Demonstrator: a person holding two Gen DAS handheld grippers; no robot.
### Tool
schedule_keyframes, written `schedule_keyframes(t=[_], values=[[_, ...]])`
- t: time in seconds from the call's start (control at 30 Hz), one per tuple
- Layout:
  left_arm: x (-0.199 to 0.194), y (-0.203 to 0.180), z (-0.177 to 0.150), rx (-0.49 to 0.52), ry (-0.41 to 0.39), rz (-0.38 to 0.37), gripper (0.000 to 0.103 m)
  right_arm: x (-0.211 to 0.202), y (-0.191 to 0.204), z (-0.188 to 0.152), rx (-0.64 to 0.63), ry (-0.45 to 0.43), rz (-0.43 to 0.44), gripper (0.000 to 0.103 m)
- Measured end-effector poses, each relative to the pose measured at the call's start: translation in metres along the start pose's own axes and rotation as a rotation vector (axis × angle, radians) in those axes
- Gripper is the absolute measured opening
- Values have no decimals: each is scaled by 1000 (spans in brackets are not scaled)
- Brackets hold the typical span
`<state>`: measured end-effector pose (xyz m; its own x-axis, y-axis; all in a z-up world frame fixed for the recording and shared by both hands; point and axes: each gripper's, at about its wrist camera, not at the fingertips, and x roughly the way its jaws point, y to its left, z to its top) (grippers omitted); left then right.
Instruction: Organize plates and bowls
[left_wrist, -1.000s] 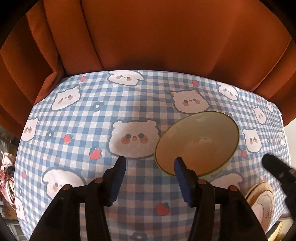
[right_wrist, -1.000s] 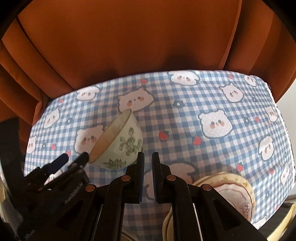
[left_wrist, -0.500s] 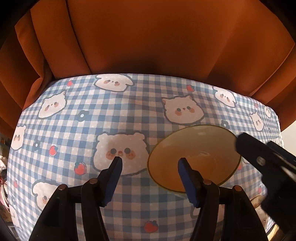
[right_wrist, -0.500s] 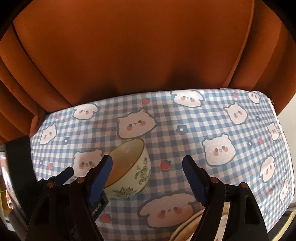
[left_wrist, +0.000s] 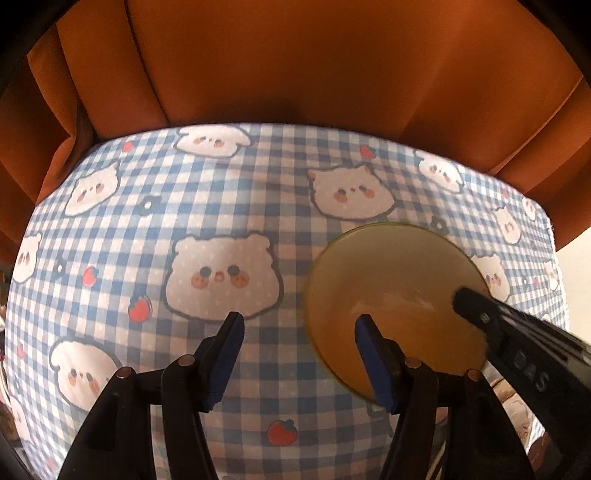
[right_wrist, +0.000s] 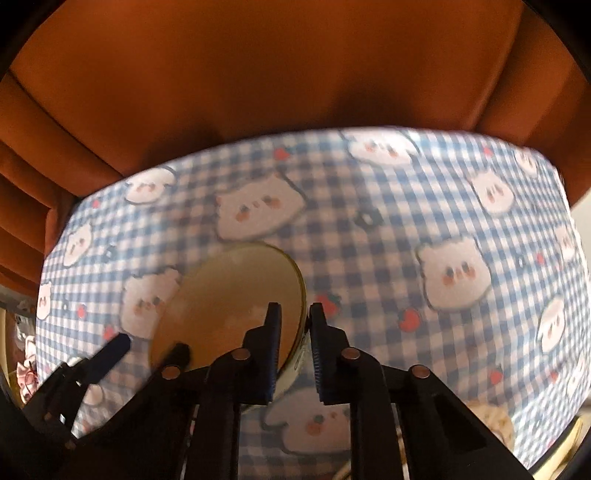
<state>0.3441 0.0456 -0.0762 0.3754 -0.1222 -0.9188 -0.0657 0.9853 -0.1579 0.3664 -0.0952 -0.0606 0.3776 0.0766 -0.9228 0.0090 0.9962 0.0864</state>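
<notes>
Bowl: we find one cream ceramic bowl (right_wrist: 229, 306) with a green painted motif on its outer wall, mouth up on the blue gingham animal-print tablecloth (left_wrist: 229, 192), and we see nothing inside it.
Bowl relative to right gripper: directly at the tips; the bowl's right-hand wall runs up between the two blue pads, the body of the bowl lying to the left of the tips.
Right gripper (right_wrist: 294, 332): clenched on the bowl rim, one pad inside the bowl and one against the outside wall, with only the wall's thickness between them.
Bowl relative to left gripper: ahead and to the right; the right-hand pad overlaps the bowl's near-left rim in this view, and we cannot tell whether it touches.
Left gripper (left_wrist: 299, 326): about half open, nothing gripped; bare cloth shows between its pads.
Nearer hand: the right, which already has the bowl; the left stands just beside it.
Axis: the bowl is round, so we judge that any lift turns on the rim pinch holding level.
Other ware: a plate's edge (right_wrist: 495, 421) shows low and right of the right gripper.
</notes>
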Motion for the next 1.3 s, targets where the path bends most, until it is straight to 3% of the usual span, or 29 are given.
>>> schedule_keyframes(t=[0.17,0.3,0.4,0.83,1.3], values=[[7,-13,-11,50,8,8,58,4,-14,-19,28,2,7,15],[15,-22,-18,74,23,24,40,3,-15,-25,21,-7,10,15],[19,-27,-19,81,36,24,33,9,-21,-28,38,15,20,15],[31,-32,-13,71,82,56,23,23,-23,-19,44,19,43,16],[30,-34,-10,54,79,96,23,20,-26,-16,49,18,59,16]])
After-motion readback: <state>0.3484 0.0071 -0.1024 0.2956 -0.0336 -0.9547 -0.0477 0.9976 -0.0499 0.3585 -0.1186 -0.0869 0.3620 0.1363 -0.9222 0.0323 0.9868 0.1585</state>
